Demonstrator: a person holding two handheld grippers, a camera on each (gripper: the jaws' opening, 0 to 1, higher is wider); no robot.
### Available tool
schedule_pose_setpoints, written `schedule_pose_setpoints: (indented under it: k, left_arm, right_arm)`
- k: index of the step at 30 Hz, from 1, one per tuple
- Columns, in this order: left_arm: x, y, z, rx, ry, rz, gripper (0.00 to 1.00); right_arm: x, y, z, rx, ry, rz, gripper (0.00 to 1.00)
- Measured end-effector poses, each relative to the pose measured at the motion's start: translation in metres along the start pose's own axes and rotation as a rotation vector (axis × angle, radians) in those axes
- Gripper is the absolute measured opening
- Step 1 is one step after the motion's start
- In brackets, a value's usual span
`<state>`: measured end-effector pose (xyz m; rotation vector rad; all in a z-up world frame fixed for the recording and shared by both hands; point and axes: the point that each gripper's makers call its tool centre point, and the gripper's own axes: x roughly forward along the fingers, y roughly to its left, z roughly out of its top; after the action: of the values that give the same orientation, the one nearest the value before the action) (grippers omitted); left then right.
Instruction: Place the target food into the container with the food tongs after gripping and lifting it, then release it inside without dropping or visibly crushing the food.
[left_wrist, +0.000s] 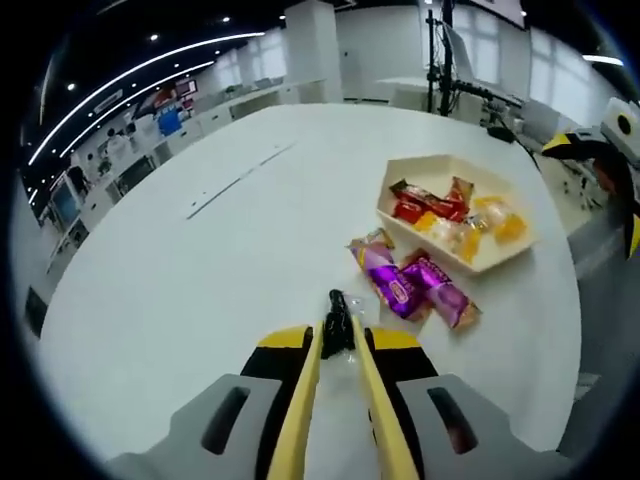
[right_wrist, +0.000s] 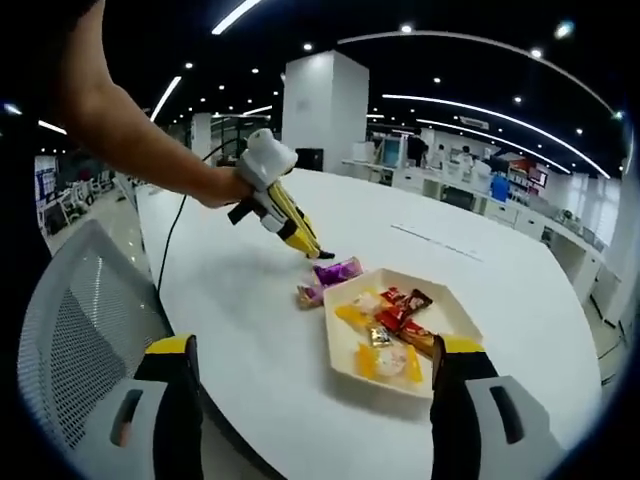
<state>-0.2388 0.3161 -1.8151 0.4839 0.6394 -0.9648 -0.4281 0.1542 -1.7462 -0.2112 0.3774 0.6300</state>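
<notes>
My left gripper (left_wrist: 337, 328) has its yellow jaws drawn close on small black food tongs (left_wrist: 337, 312), whose tip points at the table just short of the sweets. Two purple-wrapped sweets (left_wrist: 410, 288) and a small gold one lie beside a white hexagonal container (left_wrist: 500, 255) holding red and yellow wrapped sweets. In the right gripper view a hand holds the left gripper (right_wrist: 322, 254) with the tongs' tip near the purple sweets (right_wrist: 337, 270), left of the container (right_wrist: 340, 360). My right gripper (right_wrist: 315, 350) stands wide open, with nothing between its jaws, in front of the container.
The round white table (left_wrist: 200, 300) has open room to the left and behind the container. A grey mesh chair (right_wrist: 80, 320) stands at the table's near edge. Desks, a white pillar and people fill the office beyond.
</notes>
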Motion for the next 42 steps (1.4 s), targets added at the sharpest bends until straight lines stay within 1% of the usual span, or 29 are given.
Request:
schedule_pose_setpoints:
  k: [1,3,5,7,9,11,14,16,18,23,26,29,33,42]
  left_arm:
    - [-0.004,0.001,0.002,-0.015,-0.007,0.012,0.17]
    - [-0.009,0.003,0.007,-0.028,-0.020,0.017,0.17]
    - [-0.015,0.006,0.012,-0.023,-0.029,0.020,0.17]
    - [-0.021,0.010,0.016,-0.020,-0.038,0.023,0.17]
    - [-0.025,0.011,0.019,-0.016,-0.046,0.021,0.17]
    - [-0.028,0.013,0.020,-0.001,-0.047,0.015,0.17]
    - [-0.033,0.017,0.023,-0.008,-0.058,0.011,0.17]
    - [-0.035,0.017,0.024,-0.020,-0.064,-0.001,0.17]
    - [-0.035,0.016,0.025,-0.004,-0.060,-0.005,0.17]
    - [-0.037,0.015,0.033,-0.004,-0.072,-0.023,0.17]
    - [-0.039,0.015,0.037,0.002,-0.075,-0.024,0.17]
    - [-0.042,0.012,0.040,0.002,-0.080,-0.026,0.17]
    - [-0.044,0.005,0.046,0.021,-0.083,-0.038,0.17]
    - [-0.041,-0.010,0.067,0.036,-0.106,-0.073,0.17]
  right_arm:
    - [0.000,0.000,0.000,0.018,-0.001,0.003,0.96]
    - [0.003,0.003,-0.006,0.004,0.032,0.007,0.96]
    - [0.003,0.004,-0.002,-0.016,0.016,0.012,0.95]
    - [0.002,0.001,0.001,-0.004,0.000,0.004,0.95]
    - [0.002,0.000,0.001,0.007,0.001,0.003,0.95]
    - [0.003,0.001,0.002,-0.003,-0.002,0.004,0.95]
    - [0.003,0.000,0.002,-0.004,0.001,0.004,0.96]
    - [0.004,0.001,0.002,0.010,0.000,0.009,0.96]
    - [0.004,0.001,0.002,0.005,0.000,0.011,0.96]
    - [0.003,0.000,0.001,0.022,-0.001,0.012,0.97]
    - [0.002,-0.001,0.003,0.032,-0.015,0.011,0.97]
    - [0.002,-0.001,0.002,0.024,-0.005,0.004,0.96]
    - [0.003,0.000,0.003,0.013,-0.007,0.010,0.96]
    - [0.003,-0.001,0.003,0.017,-0.008,0.007,0.96]
